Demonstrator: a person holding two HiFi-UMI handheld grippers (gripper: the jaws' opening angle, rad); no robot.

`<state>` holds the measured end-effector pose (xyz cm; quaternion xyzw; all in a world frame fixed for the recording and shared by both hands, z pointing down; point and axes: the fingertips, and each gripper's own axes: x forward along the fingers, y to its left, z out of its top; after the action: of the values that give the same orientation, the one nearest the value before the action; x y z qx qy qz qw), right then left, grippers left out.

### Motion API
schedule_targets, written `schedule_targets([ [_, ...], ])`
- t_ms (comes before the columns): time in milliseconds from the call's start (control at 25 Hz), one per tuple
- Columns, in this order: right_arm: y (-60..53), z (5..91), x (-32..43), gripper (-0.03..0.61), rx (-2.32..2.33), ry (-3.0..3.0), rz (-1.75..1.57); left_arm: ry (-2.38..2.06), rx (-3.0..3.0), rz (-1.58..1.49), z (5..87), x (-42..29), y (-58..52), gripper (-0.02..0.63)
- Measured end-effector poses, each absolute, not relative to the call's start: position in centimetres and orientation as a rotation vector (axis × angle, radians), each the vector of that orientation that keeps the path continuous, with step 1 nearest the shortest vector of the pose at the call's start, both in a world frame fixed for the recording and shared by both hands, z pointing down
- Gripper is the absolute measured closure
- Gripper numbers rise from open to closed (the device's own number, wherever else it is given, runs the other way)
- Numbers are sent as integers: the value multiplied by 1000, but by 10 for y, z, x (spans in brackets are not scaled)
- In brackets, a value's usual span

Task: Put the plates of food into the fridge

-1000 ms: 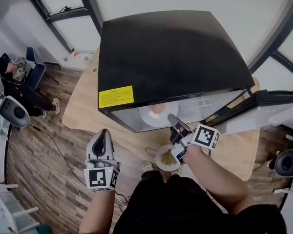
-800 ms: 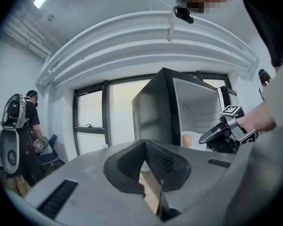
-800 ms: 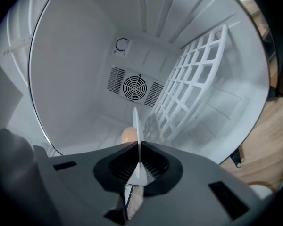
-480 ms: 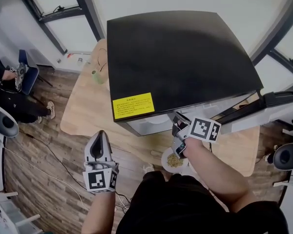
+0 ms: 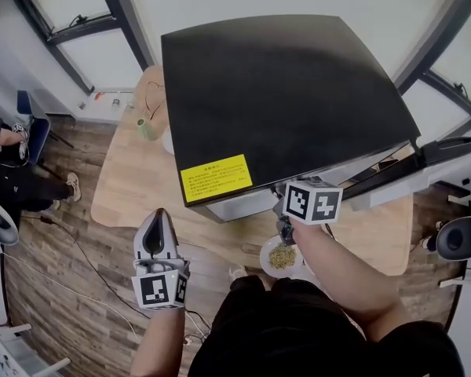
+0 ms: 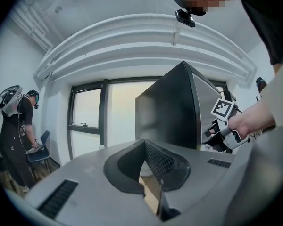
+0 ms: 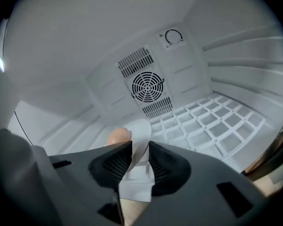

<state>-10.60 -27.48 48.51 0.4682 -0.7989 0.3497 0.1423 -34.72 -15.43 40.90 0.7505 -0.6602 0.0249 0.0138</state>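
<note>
1. Wooden table point(image 5: 133, 187) bears the fridge point(image 5: 282, 93); inside, a plate point(image 7: 142, 127) has its rim, unpressed, between the just-opening jaws of the right gripper point(image 7: 140, 145).
2. Nearest that gripper, the other plate point(image 5: 281, 256) waits at the table's near edge; the left gripper point(image 5: 158, 220) is closed and empty.

In the head view, the black top of the fridge point(image 5: 282, 93) hides its inside. The marker cube covers the jaws of the right tool point(image 7: 140, 149), which have just been opening, with the rim of the white plate point(image 7: 137, 128) between them. Those jaws hide the plate's near part and most of the rounded tan food point(image 7: 117, 136). Print on the yellow label point(image 5: 216, 177) is too small to read.
</note>
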Motion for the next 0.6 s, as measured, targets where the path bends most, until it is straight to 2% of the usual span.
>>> schedule_targets([
  [320,-282,489,-92,448,1404,-2250,898,-2028,2350,76,409,-343,-158,610],
  [600,-270,447,-58,448,1556,-2340,705,-2000,2370,63,414,-340,-159,611],
])
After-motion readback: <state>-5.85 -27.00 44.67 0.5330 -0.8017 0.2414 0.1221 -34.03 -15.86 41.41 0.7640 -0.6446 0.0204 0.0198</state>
